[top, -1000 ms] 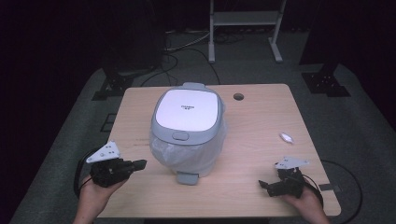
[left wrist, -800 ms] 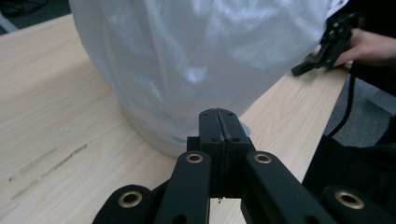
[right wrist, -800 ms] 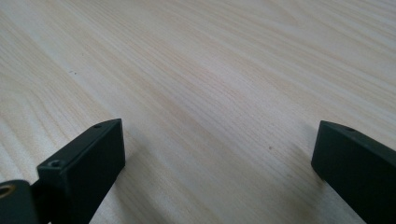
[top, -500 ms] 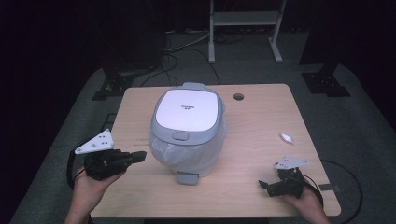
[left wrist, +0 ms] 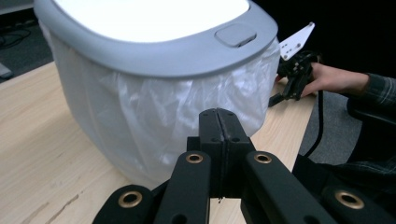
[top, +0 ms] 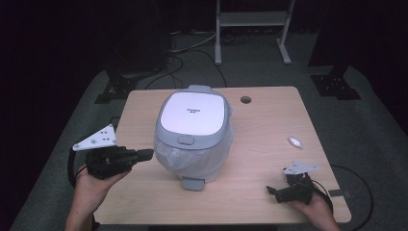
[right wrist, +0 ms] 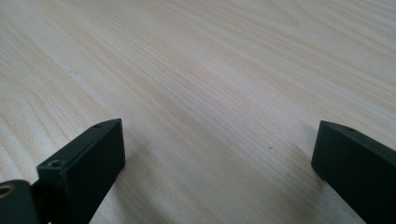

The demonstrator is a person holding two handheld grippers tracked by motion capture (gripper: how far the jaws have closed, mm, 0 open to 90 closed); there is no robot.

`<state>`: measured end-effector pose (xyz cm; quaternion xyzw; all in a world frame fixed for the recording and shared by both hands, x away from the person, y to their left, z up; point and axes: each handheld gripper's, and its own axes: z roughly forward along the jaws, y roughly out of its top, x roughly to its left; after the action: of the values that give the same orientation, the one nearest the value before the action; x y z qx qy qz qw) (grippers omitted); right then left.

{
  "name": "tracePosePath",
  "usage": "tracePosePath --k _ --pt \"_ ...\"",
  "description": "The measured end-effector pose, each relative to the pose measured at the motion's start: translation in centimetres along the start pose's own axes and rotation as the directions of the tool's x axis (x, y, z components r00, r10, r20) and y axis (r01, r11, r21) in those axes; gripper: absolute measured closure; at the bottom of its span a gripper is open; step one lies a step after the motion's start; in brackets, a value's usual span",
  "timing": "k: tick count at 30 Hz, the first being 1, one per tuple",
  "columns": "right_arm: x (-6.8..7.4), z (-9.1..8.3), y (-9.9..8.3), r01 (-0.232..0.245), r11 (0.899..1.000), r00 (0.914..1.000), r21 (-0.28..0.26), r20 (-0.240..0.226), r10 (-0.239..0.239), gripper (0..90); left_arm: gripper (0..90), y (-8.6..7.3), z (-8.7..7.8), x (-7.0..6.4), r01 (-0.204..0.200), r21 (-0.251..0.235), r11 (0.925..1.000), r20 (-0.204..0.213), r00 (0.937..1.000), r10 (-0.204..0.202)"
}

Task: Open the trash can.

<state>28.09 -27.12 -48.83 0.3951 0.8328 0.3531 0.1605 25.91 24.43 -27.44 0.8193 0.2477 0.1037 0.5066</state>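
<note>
Nearest us, our right gripper (top: 284,192) rests low on the table's (top: 269,144) near right corner, its jaws spread wide over bare wood, holding nothing. Our left gripper (top: 144,155) has swung in from the left edge over the past second; it now points its tip at the bin's side, jaws pressed together with nothing between them, just short of the liner. The task's thing, a grey-lidded waste bin (top: 193,134) wrapped in a thin white plastic liner (left wrist: 154,107), stands at the middle of the table with its lid down. We judge the left approach means we are about to work at the liner or the bin's flank. Farther right lies a small white scrap (top: 294,142), and beyond the bin a cable hole (top: 246,100).
</note>
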Motion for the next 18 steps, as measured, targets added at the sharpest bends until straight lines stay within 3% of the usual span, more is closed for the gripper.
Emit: tracePosePath --k 18 --pt "0.0 0.0 0.0 0.001 1.000 1.0000 0.000 0.000 -0.001 1.7 90.0 3.6 2.1 -0.9 -0.054 -0.025 0.9982 0.065 0.9963 0.055"
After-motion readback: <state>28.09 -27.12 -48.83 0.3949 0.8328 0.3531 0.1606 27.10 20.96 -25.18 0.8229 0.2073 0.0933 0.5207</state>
